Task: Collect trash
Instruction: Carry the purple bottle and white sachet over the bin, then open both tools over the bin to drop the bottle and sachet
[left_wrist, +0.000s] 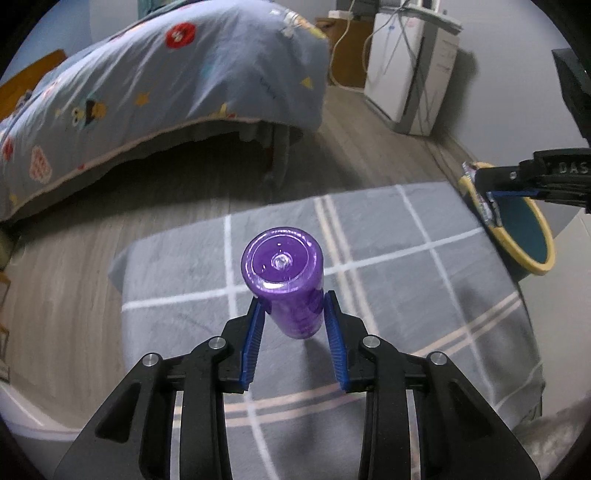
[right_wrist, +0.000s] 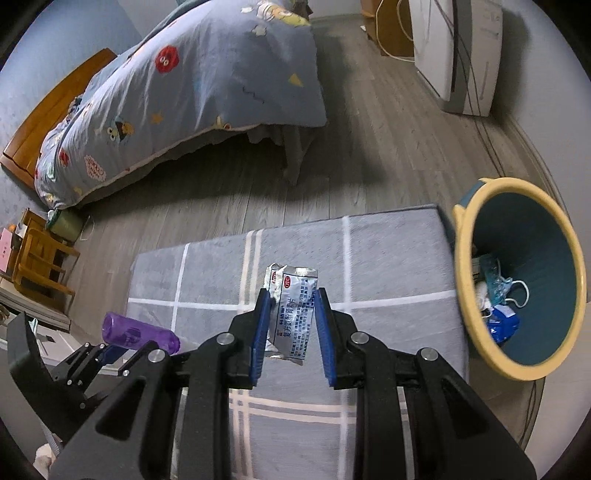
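My left gripper (left_wrist: 294, 301) is shut on a purple plastic bottle (left_wrist: 286, 275), held above the grey checked rug (left_wrist: 406, 295), its base toward the camera. The bottle also shows in the right wrist view (right_wrist: 136, 332) at the lower left. My right gripper (right_wrist: 291, 295) is shut on a silver foil sachet (right_wrist: 291, 310) with printed text, held above the rug (right_wrist: 388, 266). A blue bin with a yellow rim (right_wrist: 461, 258) stands to the right of the rug and holds several pieces of trash (right_wrist: 498, 302). In the left wrist view my right gripper (left_wrist: 487, 192) holds the sachet (left_wrist: 488, 208) near the bin rim (left_wrist: 517, 254).
A bed with a blue patterned quilt (right_wrist: 184, 92) stands beyond the rug on the wood floor (right_wrist: 369, 155). A white appliance (right_wrist: 458, 55) with cables stands at the far right wall. A small wooden stool (right_wrist: 40, 254) is at the left.
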